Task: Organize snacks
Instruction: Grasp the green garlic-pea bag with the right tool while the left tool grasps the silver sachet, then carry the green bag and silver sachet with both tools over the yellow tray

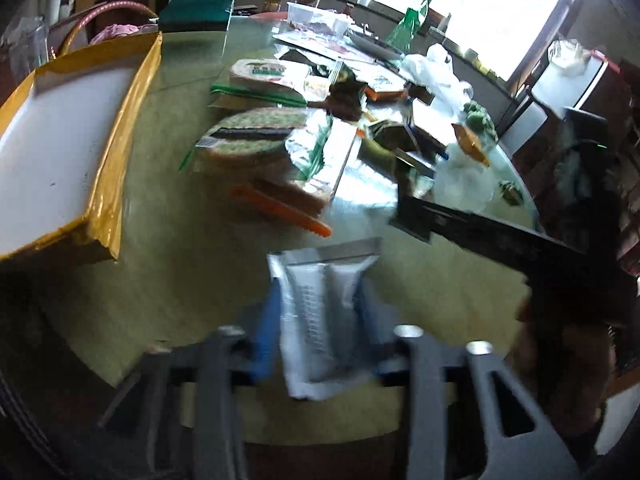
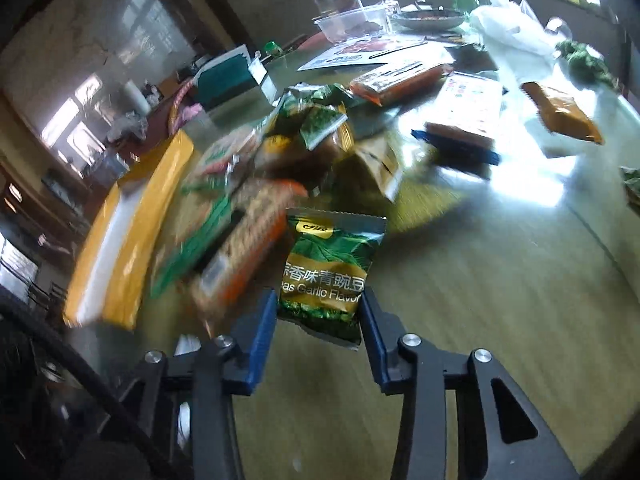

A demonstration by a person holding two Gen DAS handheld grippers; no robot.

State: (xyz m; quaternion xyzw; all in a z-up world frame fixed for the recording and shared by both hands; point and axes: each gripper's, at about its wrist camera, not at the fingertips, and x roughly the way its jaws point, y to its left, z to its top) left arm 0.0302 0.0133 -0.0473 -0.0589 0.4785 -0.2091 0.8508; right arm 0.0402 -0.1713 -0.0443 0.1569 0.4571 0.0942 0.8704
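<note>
In the left wrist view my left gripper [image 1: 322,304] is shut on a silver-white snack packet [image 1: 320,312], with a blue pad against each side. Seen from the right wrist, my right gripper [image 2: 320,300] is shut on a green garlic-pea packet [image 2: 330,268], which stands upright between the blue pads. Left of both lies an open box [image 1: 108,184] [image 2: 116,256] with yellow-taped walls and a white floor. The right gripper's dark body [image 1: 492,240] reaches in from the right of the left view. Loose snack packets [image 1: 256,140] [image 2: 248,216] are heaped between box and grippers.
The glass-topped table [image 1: 192,272] holds more orange and green packets [image 2: 564,114], a white plastic bag [image 2: 508,28], a clear tub [image 2: 352,22], a bowl and papers further back. A basket with a pink handle [image 1: 116,10] stands beyond the box. The table's near edge lies just below the grippers.
</note>
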